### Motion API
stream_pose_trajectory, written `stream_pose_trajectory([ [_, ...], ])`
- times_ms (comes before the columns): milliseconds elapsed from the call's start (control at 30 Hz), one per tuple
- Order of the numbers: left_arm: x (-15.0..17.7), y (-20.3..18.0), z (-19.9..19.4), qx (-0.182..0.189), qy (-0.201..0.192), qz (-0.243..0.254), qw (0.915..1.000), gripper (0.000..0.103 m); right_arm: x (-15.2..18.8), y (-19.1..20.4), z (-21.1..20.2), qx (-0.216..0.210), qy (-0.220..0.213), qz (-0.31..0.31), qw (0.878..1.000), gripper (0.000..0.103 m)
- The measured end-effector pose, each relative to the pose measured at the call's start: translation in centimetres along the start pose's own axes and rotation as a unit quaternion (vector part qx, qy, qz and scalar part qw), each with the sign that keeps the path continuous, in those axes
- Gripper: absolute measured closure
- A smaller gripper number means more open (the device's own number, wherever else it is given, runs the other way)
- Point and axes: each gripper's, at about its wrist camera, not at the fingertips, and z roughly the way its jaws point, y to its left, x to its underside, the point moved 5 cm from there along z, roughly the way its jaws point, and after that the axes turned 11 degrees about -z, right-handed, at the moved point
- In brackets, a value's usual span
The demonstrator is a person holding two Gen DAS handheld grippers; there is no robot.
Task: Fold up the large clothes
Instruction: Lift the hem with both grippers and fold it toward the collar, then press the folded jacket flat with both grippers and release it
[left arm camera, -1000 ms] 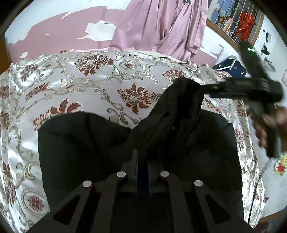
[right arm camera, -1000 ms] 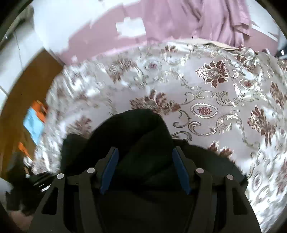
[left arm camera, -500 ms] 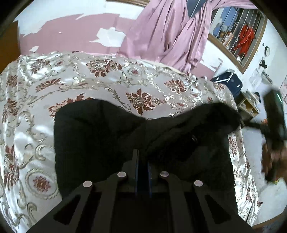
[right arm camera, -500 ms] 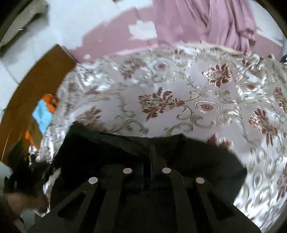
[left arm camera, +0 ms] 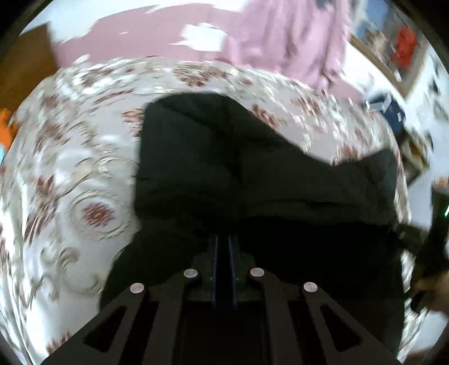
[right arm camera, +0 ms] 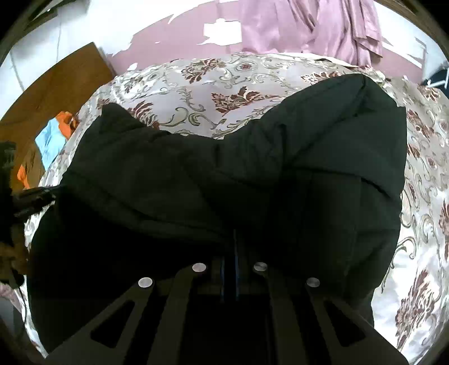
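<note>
Bed (right arm camera: pixel 426 196): covered by a cream spread with dark red floral medallions; it carries the whole scene.
Wall (right arm camera: pixel 174 45): mauve with white patches where paint has peeled, behind the bed.
Curtain (right arm camera: pixel 308 25): pink, hanging at the far side beyond the bed.
Black garment (right arm camera: pixel 224 174): a large padded piece lying on the spread, its near edge lifted and stretched sideways between the two tools; the far portions rest on the bed.
Left gripper (left arm camera: pixel 223 252): fingers pressed narrow together on the garment's near edge, cloth bunched directly ahead of them.
Right gripper (right arm camera: pixel 230 258): fingers likewise nearly touching, pinching the same edge; the garment spreads out ahead and to both sides.
Separation: each tool shows at the far side edge of the other's view, well apart.
Change: a second ago the right fingers stood wide around a fold and the tools were near each other; since then they have clamped and drawn apart, pulling the edge out. The left view is now motion-blurred.
</note>
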Motion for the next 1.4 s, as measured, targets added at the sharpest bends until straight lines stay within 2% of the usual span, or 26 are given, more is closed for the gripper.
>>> stream_pose_trajectory([
  [67, -1.8, -0.7, -2.3, 0.014, -0.036, -0.008, 0.9992, 0.095, 0.1, 0.3, -0.2, 0.003, 0.002, -0.02, 1.0, 0.098],
  [133, -4.3, -3.0, -3.5, 0.044, -0.068, 0.009, 0.9967, 0.095, 0.0, 0.5, -0.1, 0.005, 0.002, -0.03, 1.0, 0.098],
  [200, -6.0, -5.5, -2.4, 0.079, -0.059, 0.03, 0.9946, 0.095, -0.1, 0.5, -0.2, 0.005, 0.002, -0.033, 0.999, 0.098],
  [267, -6.4, -8.0, 0.4, 0.095, -0.038, 0.056, 0.9932, 0.095, -0.1, 0.6, -0.4, 0.007, 0.001, -0.036, 0.999, 0.098],
  [333, -5.6, -9.0, 3.6, 0.09, 0.0, 0.071, 0.9934, 0.095, 0.0, 0.8, -0.5, 0.011, 0.003, -0.041, 0.999, 0.098],
  [400, -3.7, -9.1, 6.9, 0.064, 0.036, 0.094, 0.9929, 0.095, 0.1, 0.9, -0.9, 0.011, 0.005, -0.044, 0.999, 0.097],
  [467, -2.3, -8.6, 7.7, 0.05, 0.043, 0.11, 0.9918, 0.095, 0.2, 1.0, -1.9, 0.001, 0.014, -0.045, 0.999, 0.085],
  [533, -1.5, -8.1, 7.5, 0.049, 0.043, 0.106, 0.9922, 0.095, 0.1, 0.8, -3.8, -0.008, 0.01, -0.029, 0.999, 0.084],
  [633, -0.3, -7.3, 7.4, 0.044, 0.047, 0.101, 0.9928, 0.095, -1.5, 0.7, -7.0, -0.022, -0.037, 0.007, 0.999, 0.084],
  [700, 0.0, -7.3, 7.6, 0.038, 0.05, 0.105, 0.9925, 0.095, -3.7, 1.1, -7.6, -0.017, -0.07, 0.011, 0.997, 0.084],
  [800, 0.2, -7.6, 8.1, 0.028, 0.048, 0.113, 0.9921, 0.095, -6.9, 1.9, -5.1, -0.028, -0.087, 0.012, 0.996, 0.084],
  [867, 0.2, -7.3, 8.4, 0.028, 0.051, 0.106, 0.9927, 0.095, -7.8, 2.6, -2.1, -0.037, -0.08, 0.001, 0.996, 0.084],
  [1000, 1.0, -6.8, 9.7, 0.032, 0.066, 0.104, 0.9918, 0.095, -4.2, 3.2, 4.1, -0.021, -0.002, -0.029, 0.999, 0.084],
  [1133, 2.0, -6.7, 11.0, 0.022, 0.066, 0.106, 0.9919, 0.096, -2.1, 2.6, 5.5, -0.039, 0.001, -0.008, 0.999, 0.085],
  [1300, 2.7, -6.4, 12.5, 0.005, 0.074, 0.087, 0.9934, 0.096, -1.3, 2.9, 7.5, -0.018, 0.018, 0.011, 1.0, 0.084],
  [1400, 3.1, -6.5, 13.3, -0.009, 0.086, 0.096, 0.9916, 0.097, -1.5, 2.9, 8.8, -0.01, 0.031, 0.024, 0.999, 0.084],
])
